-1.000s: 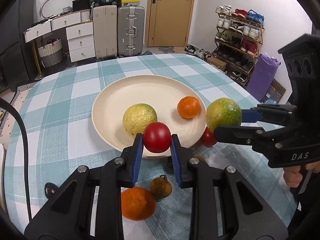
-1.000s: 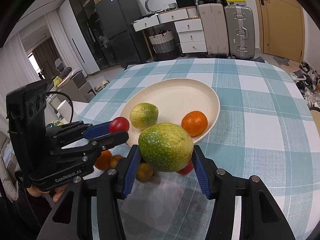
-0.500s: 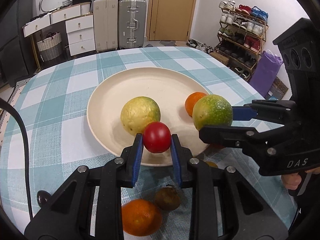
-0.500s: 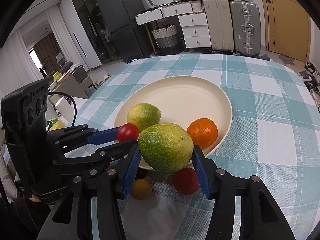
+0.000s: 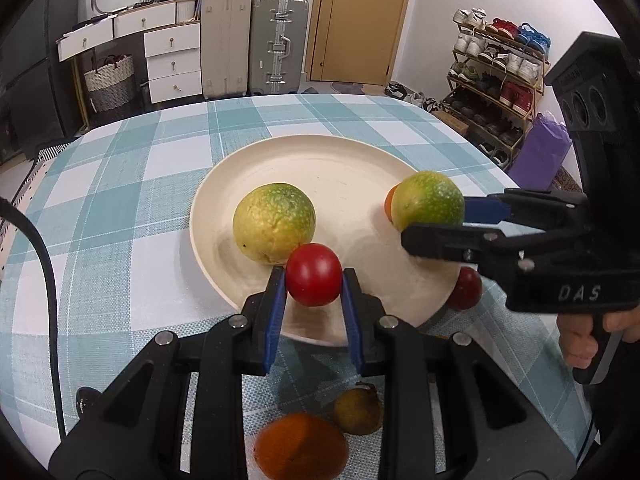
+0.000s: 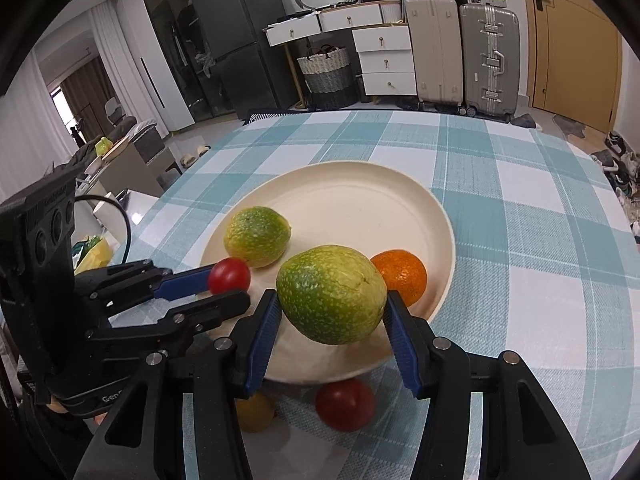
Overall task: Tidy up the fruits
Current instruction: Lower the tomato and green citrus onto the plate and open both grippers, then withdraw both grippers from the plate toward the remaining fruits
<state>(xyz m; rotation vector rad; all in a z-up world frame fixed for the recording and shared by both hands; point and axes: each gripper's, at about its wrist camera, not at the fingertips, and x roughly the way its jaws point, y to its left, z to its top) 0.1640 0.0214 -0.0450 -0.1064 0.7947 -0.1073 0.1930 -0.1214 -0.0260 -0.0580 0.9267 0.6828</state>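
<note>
Fruits filled both your tools: your left gripper [image 5: 314, 282] clamped a red tomato [image 5: 314, 274], your right gripper [image 6: 332, 316] a green-yellow citrus [image 6: 331, 294], both above the plate's [image 6: 352, 200] near edge.

red tomato [image 5: 313, 274]: small, round, glossy; clamped between the left tongs [image 5: 313, 288], held above the near rim of the plate [image 5: 320, 152].
green-yellow fruit [image 6: 331, 294]: large, mottled skin; gripped by the right tongs [image 6: 332, 320], held over the plate's near edge.
second green-yellow fruit [image 5: 274, 222]: lies on the plate, left of centre.
orange [image 6: 400, 276]: lies on the plate by its right rim.
second red tomato [image 6: 345, 404]: on the bench, just off the plate's near rim.
loose orange [image 5: 300, 448]: on the bench, nearest.
brownish fruit [image 5: 358, 410]: small, dull, stalked; just beside the loose orange.
</note>
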